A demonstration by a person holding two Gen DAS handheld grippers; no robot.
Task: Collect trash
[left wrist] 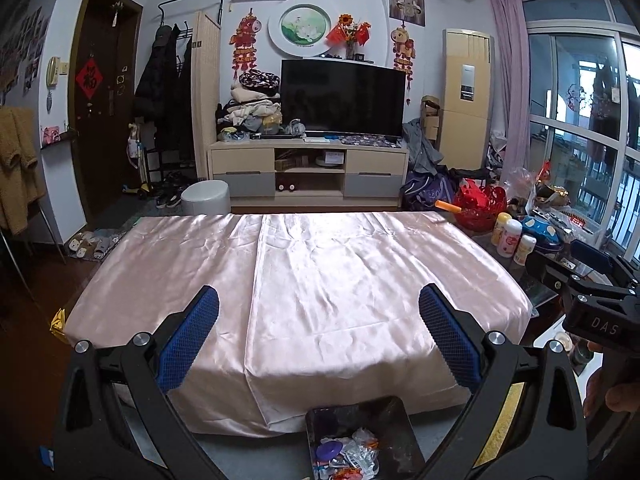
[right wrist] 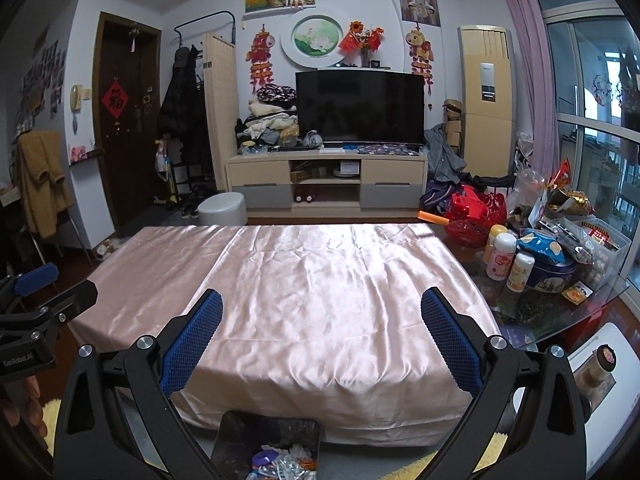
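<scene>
Fingers (left wrist: pixel 448 340) on our left gripper (left wrist: pixel 319 336) stand spread wide with nothing between the blue pads, and our right gripper (right wrist: pixel 322 336) is the same, splayed wide and carrying nothing. Both hover side by side above the near edge of the surface (left wrist: pixel 320 280), which is draped in a creased pink satin cloth (right wrist: pixel 320 280) with no litter that we can see on it.

Just below us, near the cloth's near edge, sits the dark bin (left wrist: pixel 396 420) on the floor, and in it the trash (left wrist: pixel 348 454): a purple round lid or cap, crumpled clear wrappers and a few orange scraps, loosely piled. It looks light and springy, so we judge it would shift easily.

To the right, a glass side table (right wrist: pixel 560 312) is crowded with bottles (right wrist: pixel 500 256), a blue tin (right wrist: pixel 554 276) and snack bags. What could go wrong, as we judge it: reaching there for wrappers, wide fingers could topple the upright bottles, or we could take kept snacks for rubbish. The slippery cloth could also drag under a pad and bunch.
</scene>
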